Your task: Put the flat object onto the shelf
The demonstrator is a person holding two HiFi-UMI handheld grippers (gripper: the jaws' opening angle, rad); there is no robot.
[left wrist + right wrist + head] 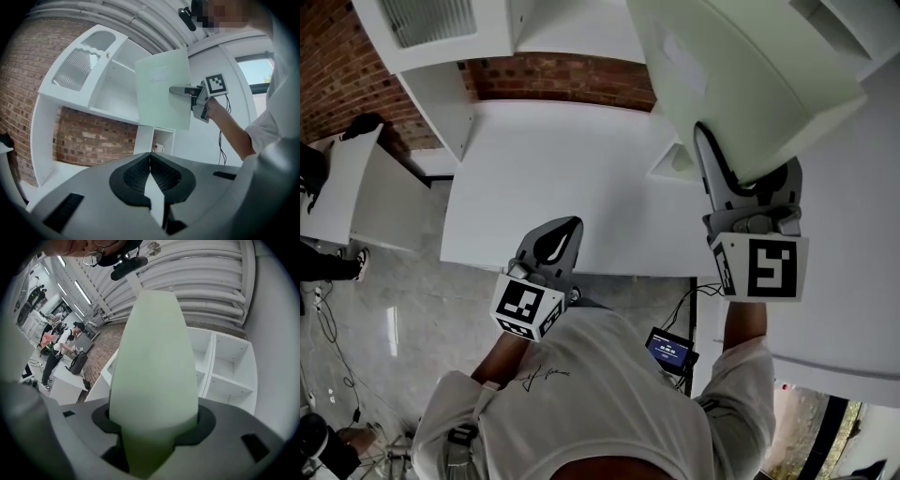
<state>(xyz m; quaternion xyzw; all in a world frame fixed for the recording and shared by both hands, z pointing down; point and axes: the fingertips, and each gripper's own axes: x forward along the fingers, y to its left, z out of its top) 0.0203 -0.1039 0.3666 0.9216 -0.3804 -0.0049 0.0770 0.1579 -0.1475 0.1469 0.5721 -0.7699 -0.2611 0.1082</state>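
1. Head view: your right gripper (713,155) holds the pale green panel (750,66) up over the desk's (562,178) far right corner. Your left gripper (555,239) hangs over its near edge.
2. Left gripper view: jaws pressed together, nothing between them. The panel is in the air before the white shelf unit (112,89).
3. Right gripper view: jaws pinch the panel's edge.

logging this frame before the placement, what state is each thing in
left gripper, shut, nothing between the jaws
right gripper, shut on the green board
green board, held up in the air, not yet on the shelf
shelf, open-fronted
cabinet door, looks swung open
mug, upright in a small lower compartment
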